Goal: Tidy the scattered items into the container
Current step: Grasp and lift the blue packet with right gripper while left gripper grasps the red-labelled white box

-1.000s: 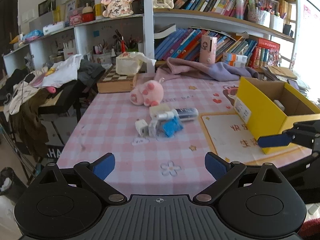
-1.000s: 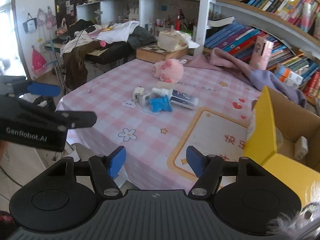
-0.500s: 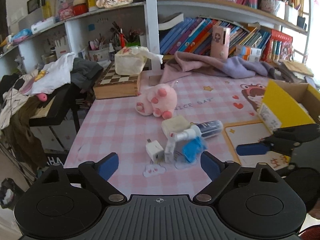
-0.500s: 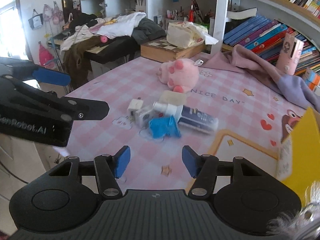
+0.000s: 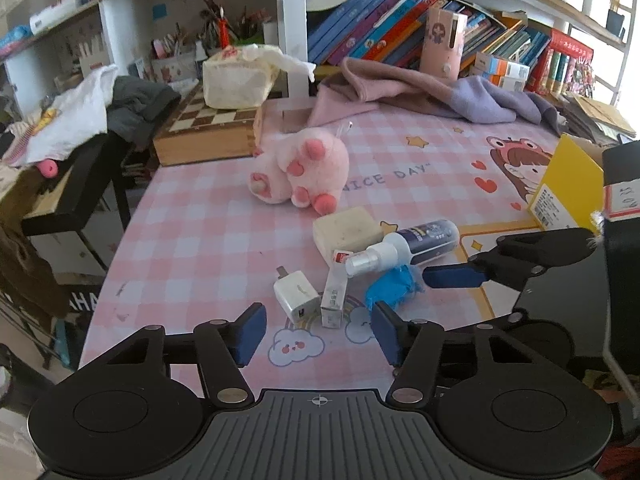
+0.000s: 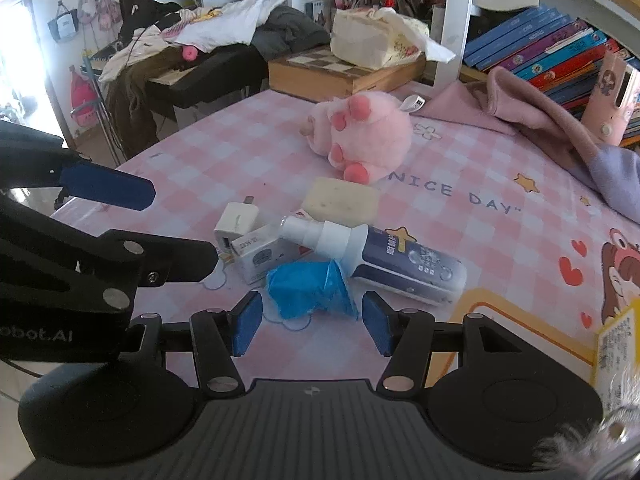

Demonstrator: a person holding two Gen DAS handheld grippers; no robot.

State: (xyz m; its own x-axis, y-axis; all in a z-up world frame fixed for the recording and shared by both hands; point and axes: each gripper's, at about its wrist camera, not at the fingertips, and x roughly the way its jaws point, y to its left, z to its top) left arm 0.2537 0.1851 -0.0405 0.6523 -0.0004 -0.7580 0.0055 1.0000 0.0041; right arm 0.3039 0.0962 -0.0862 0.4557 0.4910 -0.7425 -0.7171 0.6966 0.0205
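Both tools have come in close over the pile near the pink-checked worktop's [image 5: 192, 240] edge. The left tool [image 5: 318, 330], empty, is closing around the white plastic charger cube [image 5: 296, 292]; the right tool [image 6: 310, 322], half-open and empty, brackets the crumpled blue plastic wrapper [image 6: 308, 290]. The yellow cardboard box [image 5: 568, 192] waits far right.

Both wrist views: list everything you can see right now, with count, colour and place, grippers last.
plush toy: one, pink, mid-table behind the pile
soap bar: one, cream, just in front of the plush toy
spray bottle: one, white and dark blue, lying on its side
charger plug: one, white, left of pile
small carton: one, white, beside the charger plug
crumpled bag: one, blue, front of pile
cardboard box: one, yellow, right edge
chessboard box: one, wooden, far left corner
left gripper: black, blue pads, closing, nothing gripped
right gripper: black, blue pads, open astride the crumpled bag
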